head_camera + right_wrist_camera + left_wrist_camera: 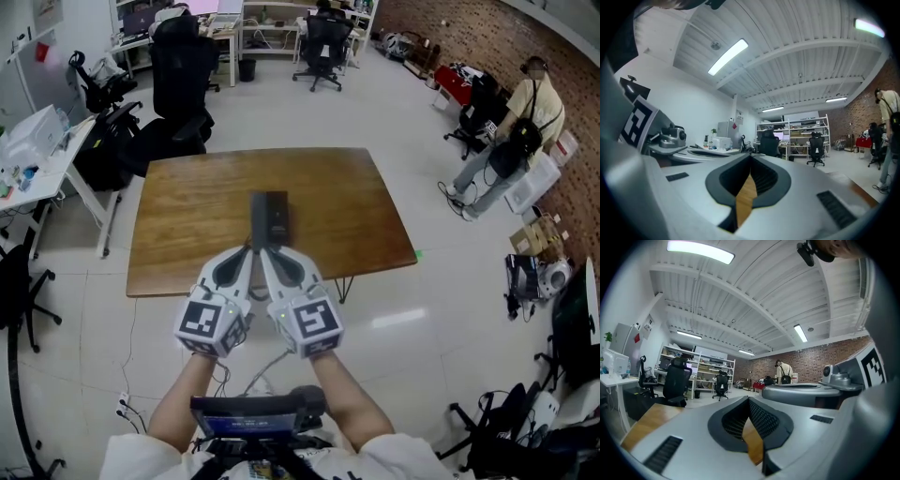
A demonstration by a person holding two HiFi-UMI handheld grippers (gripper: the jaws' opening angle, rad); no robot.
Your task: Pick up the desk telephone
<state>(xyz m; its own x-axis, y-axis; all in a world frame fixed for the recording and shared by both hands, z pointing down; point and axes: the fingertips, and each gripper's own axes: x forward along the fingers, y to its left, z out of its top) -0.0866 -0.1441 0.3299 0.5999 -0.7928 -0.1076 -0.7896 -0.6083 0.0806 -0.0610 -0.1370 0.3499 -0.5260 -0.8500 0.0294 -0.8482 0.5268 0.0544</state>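
- Wooden table [187,216]: one dark telephone [270,217] sits about mid-table, well clear of all four edges. Nothing else is on it.
- Its long axis runs from the near edge toward the far edge, roughly in line with your reach.
- Your left gripper [247,257] has its jaws pressed together with nothing between them. Only a sliver of wood shows through the gap.
- Your right gripper [272,259] is the same: jaws closed and empty.
- Both are held side by side over the near half of the table, with their tips converging at the phone's near end. I can't tell whether they touch it.
- The phone lies straight ahead of both tips and below where they point. Neither gripper view shows it.
- Both are about equally near. The right looks marginally better lined up with the phone's centreline.
- My read: you'll need the jaws opened before any grab, and they should close across the short width, not the length.
- Count: one phone, one table, two grippers.
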